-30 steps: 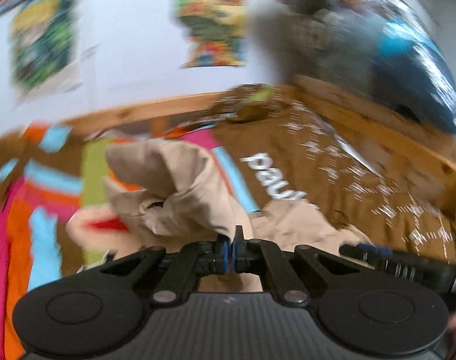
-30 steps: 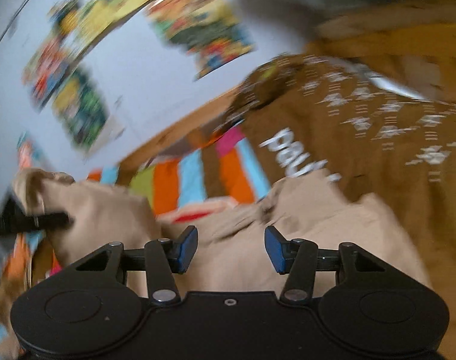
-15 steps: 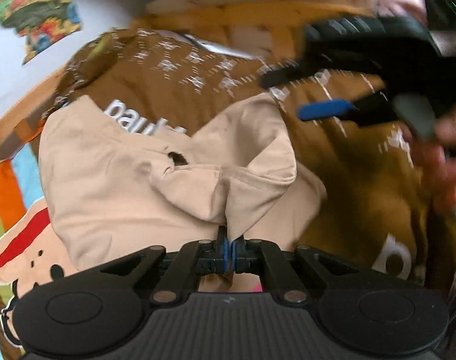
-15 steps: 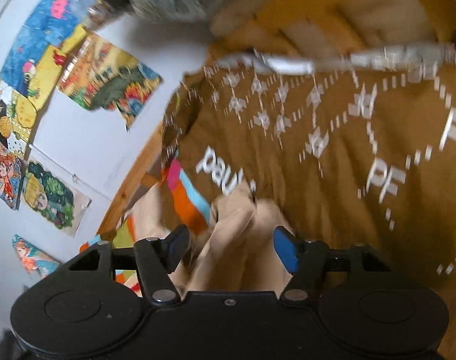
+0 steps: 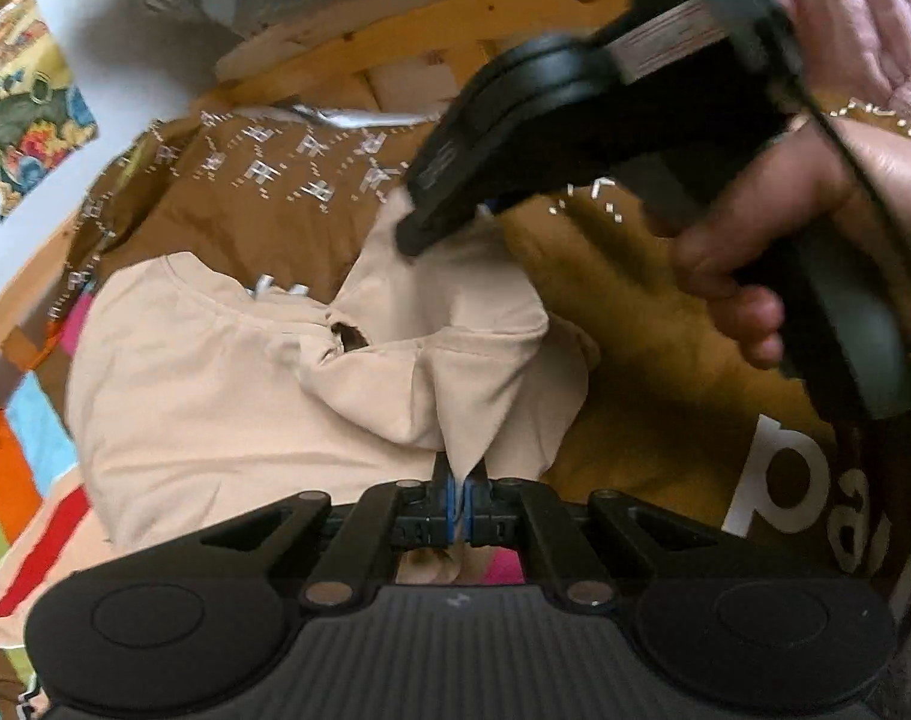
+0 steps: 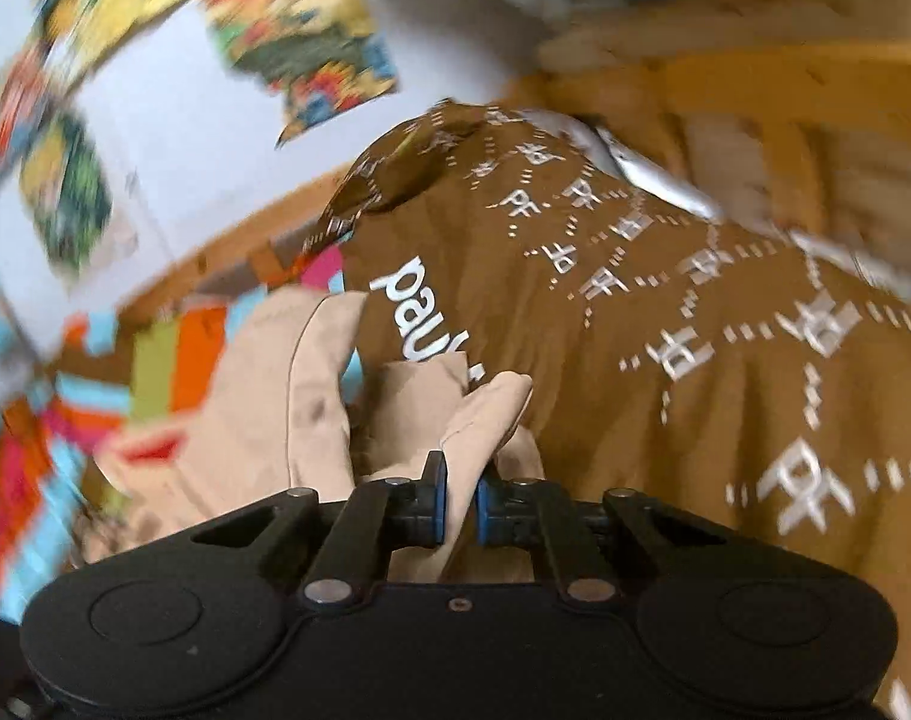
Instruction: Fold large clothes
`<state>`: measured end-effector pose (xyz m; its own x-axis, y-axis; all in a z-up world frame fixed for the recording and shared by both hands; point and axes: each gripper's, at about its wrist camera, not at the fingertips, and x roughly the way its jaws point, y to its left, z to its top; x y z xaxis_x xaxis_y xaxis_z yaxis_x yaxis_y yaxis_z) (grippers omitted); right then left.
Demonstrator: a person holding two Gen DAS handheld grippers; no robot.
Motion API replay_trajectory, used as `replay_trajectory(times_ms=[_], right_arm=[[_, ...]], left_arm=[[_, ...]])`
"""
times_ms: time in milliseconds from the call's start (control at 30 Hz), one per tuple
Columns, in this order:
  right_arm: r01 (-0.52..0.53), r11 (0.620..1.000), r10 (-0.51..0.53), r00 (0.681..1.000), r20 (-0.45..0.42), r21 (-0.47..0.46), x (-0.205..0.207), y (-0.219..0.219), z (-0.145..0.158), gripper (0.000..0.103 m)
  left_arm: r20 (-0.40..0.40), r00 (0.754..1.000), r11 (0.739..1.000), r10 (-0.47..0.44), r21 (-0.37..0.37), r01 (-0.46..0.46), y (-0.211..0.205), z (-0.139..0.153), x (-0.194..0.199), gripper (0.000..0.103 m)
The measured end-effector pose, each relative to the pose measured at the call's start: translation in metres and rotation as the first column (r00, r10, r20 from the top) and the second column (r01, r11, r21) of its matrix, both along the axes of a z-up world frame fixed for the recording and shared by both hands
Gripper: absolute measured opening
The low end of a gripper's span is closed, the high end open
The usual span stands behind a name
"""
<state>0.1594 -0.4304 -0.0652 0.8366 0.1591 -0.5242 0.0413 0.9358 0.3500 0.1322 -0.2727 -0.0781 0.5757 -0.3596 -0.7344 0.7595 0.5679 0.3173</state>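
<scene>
My left hand-held gripper (image 5: pixel 460 495) is clamped tight on a pinched ridge of the soft beige cotton garment (image 5: pixel 227 396), which lies rumpled on the bed's brown blanket with white lettering (image 5: pixel 647 324). My right hand-held gripper (image 6: pixel 460 501) has narrowed onto another beige flap, so I judge I'm taking two edges to spread it. I see no containers.

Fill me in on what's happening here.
A person is folding a beige garment on a brown blanket, with a gripper in each hand. The left gripper is shut on a fold of it. The right gripper pinches another bunched fold. The garment is still crumpled, not yet folded flat.
</scene>
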Motion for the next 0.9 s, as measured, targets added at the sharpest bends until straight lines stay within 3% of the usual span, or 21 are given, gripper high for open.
replay_trajectory(times_ms=[100, 167, 233, 300, 400, 533, 600, 633, 733, 800, 900], right_arm=[[-0.016, 0.992, 0.008, 0.998, -0.066, -0.128, 0.015, 0.01, -0.024, 0.009], [-0.042, 0.977, 0.023, 0.995, -0.093, -0.209, 0.016, 0.018, -0.036, 0.011], [-0.055, 0.967, 0.035, 0.996, -0.082, -0.25, 0.015, 0.022, -0.036, 0.011], [-0.047, 0.964, 0.031, 0.997, -0.065, -0.262, 0.014, 0.023, -0.034, 0.012], [-0.037, 0.963, 0.022, 0.998, -0.058, -0.267, 0.015, 0.022, -0.036, 0.014], [-0.009, 0.946, -0.008, 0.999, -0.049, -0.324, 0.01, 0.024, -0.029, 0.036], [0.009, 0.942, -0.024, 0.999, -0.041, -0.337, 0.006, 0.022, -0.018, 0.043], [0.019, 0.938, -0.031, 0.999, -0.029, -0.346, 0.004, 0.021, -0.012, 0.047], [0.058, 0.928, -0.052, 0.998, 0.027, -0.367, -0.009, 0.022, 0.011, 0.059], [0.068, 0.933, -0.049, 0.997, 0.062, -0.352, -0.015, 0.024, 0.024, 0.063], [0.039, 0.983, -0.027, 0.997, 0.073, -0.177, -0.004, 0.029, 0.04, 0.065]], left_arm=[[-0.037, 0.999, 1.0, -0.015, 0.011, 0.015, -0.001, -0.016, 0.011, 0.002], [-0.067, 0.998, 1.0, -0.013, -0.029, 0.011, 0.007, -0.013, 0.014, 0.007], [-0.119, 0.993, 0.993, -0.026, -0.118, 0.011, 0.022, 0.001, 0.015, 0.02], [-0.162, 0.984, 0.98, -0.068, -0.196, 0.036, 0.037, 0.017, 0.013, 0.042], [-0.154, 0.983, 0.963, -0.101, -0.265, 0.058, 0.06, 0.041, 0.0, 0.053], [-0.132, 0.988, 0.936, -0.08, -0.351, 0.029, 0.11, 0.07, -0.007, 0.074], [-0.138, 0.99, 0.922, -0.015, -0.386, -0.039, 0.134, 0.079, -0.001, 0.087], [-0.153, 0.988, 0.913, 0.026, -0.4, -0.086, 0.144, 0.079, 0.002, 0.088], [-0.263, 0.949, 0.844, 0.174, -0.456, -0.281, 0.179, 0.068, 0.03, 0.09], [-0.362, 0.906, 0.769, 0.221, -0.507, -0.39, 0.202, 0.052, 0.052, 0.092], [-0.472, 0.852, 0.702, 0.224, -0.529, -0.478, 0.225, 0.028, 0.081, 0.092]])
